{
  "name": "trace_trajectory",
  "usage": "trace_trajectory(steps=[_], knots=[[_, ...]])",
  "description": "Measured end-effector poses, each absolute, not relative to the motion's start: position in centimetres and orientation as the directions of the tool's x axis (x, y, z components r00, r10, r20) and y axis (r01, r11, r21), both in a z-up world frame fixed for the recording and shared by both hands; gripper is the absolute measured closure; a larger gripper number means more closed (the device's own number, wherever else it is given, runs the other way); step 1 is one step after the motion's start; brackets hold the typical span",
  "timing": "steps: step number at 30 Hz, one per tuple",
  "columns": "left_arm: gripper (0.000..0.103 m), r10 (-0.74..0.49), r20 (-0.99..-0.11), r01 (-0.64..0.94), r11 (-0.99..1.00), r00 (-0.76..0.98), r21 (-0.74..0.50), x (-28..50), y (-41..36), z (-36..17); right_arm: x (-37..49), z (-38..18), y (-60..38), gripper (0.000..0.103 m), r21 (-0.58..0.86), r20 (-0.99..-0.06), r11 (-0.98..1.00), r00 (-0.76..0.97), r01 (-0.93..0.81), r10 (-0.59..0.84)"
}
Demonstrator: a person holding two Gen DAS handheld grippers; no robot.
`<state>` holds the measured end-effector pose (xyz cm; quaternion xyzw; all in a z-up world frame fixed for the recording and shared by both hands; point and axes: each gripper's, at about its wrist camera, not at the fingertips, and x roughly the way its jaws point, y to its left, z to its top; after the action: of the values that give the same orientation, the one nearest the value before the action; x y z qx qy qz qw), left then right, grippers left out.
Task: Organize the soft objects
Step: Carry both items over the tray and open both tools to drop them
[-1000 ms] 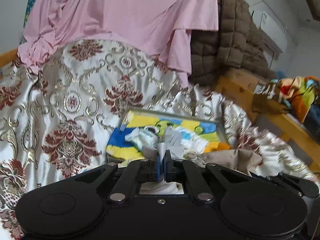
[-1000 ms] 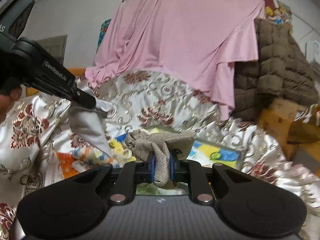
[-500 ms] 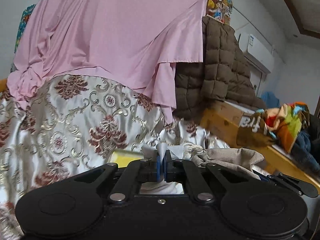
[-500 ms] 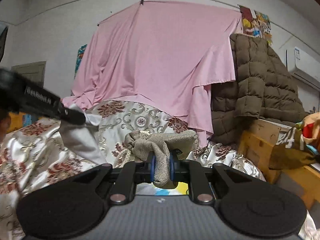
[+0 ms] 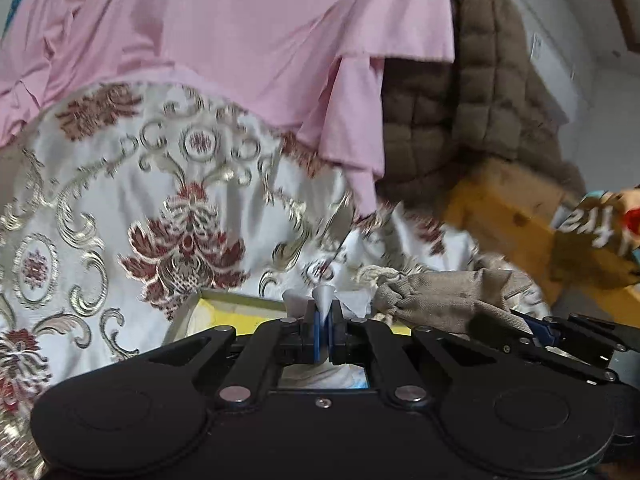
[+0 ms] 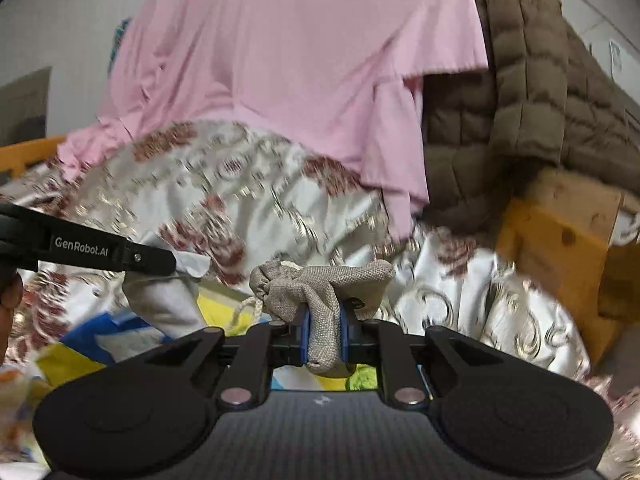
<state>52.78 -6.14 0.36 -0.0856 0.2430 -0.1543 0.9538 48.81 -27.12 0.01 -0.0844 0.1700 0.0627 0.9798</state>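
My left gripper (image 5: 323, 320) is shut on a thin pale grey cloth (image 5: 325, 298); the same cloth (image 6: 160, 300) hangs down from it at the left of the right wrist view. My right gripper (image 6: 324, 328) is shut on a beige burlap drawstring pouch (image 6: 320, 284), held up above the bed. The pouch (image 5: 448, 296) also shows in the left wrist view, just right of my left gripper. A yellow and blue patterned box (image 5: 224, 312) lies below both grippers, mostly hidden.
A silver bedspread with red and gold flowers (image 5: 180, 208) covers the bed. A pink sheet (image 6: 300, 60) and a brown quilted blanket (image 6: 540, 100) hang behind. A wooden bed frame (image 6: 560, 248) is at the right, with colourful clothes (image 5: 600, 232) on it.
Both grippers rose and tilted up, then dipped again; the yellow and blue box is back in view below. Both hold their cloths as before.
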Motion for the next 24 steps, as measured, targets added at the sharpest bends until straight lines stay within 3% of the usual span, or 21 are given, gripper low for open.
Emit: trace_trajectory(steps=[7,11,19,24], knots=[[0.100,-0.306,-0.509,0.224,0.950,0.805,-0.216,56.5,-6.8,-2.4,50.9,-1.6,-27.7,0.086,-0.101,-0.434,0.990,0.900,-0.102,0.048],[0.099,-0.265,-0.539,0.224,0.964,0.799,-0.142,56.9,-7.4,-3.2,51.6,-2.1,-27.5,0.085,-0.121,-0.473,0.986,0.880,-0.110,0.040],[0.097,-0.224,-0.574,0.217,0.973,0.787,-0.082,56.8,-7.7,-4.1,51.7,-3.1,-27.1,0.083,-0.137,-0.501,0.985,0.865,-0.108,0.026],[0.091,-0.209,-0.588,0.210,0.975,0.781,-0.068,56.4,-7.7,-4.7,51.4,-3.4,-27.2,0.075,-0.130,-0.505,0.985,0.863,-0.110,0.030]])
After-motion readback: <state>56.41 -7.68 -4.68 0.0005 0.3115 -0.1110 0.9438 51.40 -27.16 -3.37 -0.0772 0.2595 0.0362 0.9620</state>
